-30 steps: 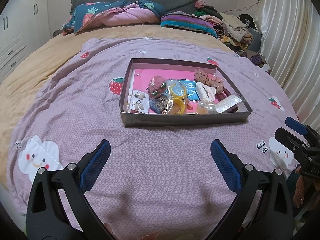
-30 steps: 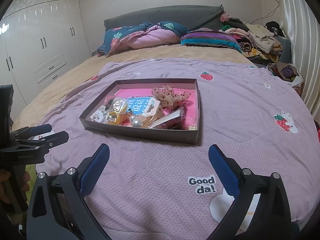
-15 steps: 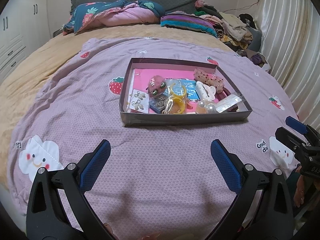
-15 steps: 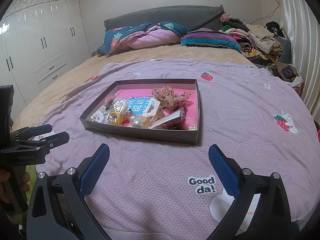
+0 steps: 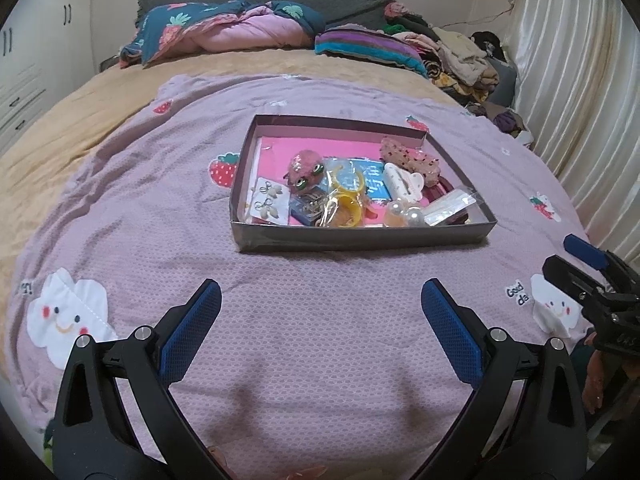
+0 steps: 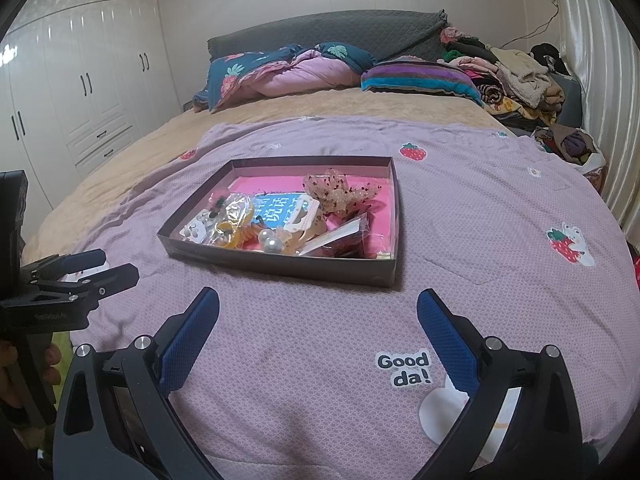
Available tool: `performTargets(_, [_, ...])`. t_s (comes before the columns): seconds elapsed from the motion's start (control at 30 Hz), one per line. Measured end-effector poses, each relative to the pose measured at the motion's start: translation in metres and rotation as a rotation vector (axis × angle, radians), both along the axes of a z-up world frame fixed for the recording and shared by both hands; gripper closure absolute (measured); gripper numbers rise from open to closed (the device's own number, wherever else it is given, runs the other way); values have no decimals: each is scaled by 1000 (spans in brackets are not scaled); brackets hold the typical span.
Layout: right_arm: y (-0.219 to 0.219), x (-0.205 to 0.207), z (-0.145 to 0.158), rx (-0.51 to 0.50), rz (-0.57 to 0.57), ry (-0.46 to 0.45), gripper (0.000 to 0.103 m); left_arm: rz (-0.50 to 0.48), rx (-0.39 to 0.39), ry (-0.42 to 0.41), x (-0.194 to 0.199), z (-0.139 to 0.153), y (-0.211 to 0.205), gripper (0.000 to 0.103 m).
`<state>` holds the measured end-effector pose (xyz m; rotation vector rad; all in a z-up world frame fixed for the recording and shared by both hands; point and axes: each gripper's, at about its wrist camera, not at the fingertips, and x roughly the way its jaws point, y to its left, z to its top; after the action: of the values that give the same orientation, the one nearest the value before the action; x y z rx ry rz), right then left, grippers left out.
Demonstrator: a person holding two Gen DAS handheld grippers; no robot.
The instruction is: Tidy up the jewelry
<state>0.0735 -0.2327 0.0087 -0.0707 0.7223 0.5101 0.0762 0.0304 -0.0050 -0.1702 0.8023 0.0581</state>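
A shallow dark box (image 5: 360, 238) with a pink floor lies on the purple bedspread, also in the right wrist view (image 6: 280, 266). It holds an earring card (image 5: 269, 200), a pink sequin creature (image 5: 305, 170), yellow bangles (image 5: 346, 204), a blue card (image 6: 276, 210), a white hair clip (image 5: 402, 186), pearl beads (image 5: 406, 216), a spotted bow (image 6: 340, 192) and a clear packet (image 5: 450, 208). My left gripper (image 5: 320, 320) is open and empty, short of the box. My right gripper (image 6: 318, 328) is open and empty, near the box's front corner.
The purple bedspread (image 5: 140, 200) covers a tan blanket. Pillows and a folded quilt (image 5: 224, 32) lie at the headboard. A heap of clothes (image 5: 460, 56) sits at the back right. White wardrobes (image 6: 80, 80) stand left, curtains right.
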Motion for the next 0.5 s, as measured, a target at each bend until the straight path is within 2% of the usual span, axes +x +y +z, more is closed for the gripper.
performTargets(0.1, [0,1,-1,2,-1,5,4,46,30,24,3,-2,0,9])
performTargets(0.27, [-8,10,-5,3,-29,17,4,69,-26,45,9,-10,13,9])
performTargets(0.37, [-23,33,-11,-7,-86,18,4,147,20,70,22,-18,37,9])
performTargets(0.5, [-79,103,-37,-95,-310,32,4,304,19,88,44,-30,102,9])
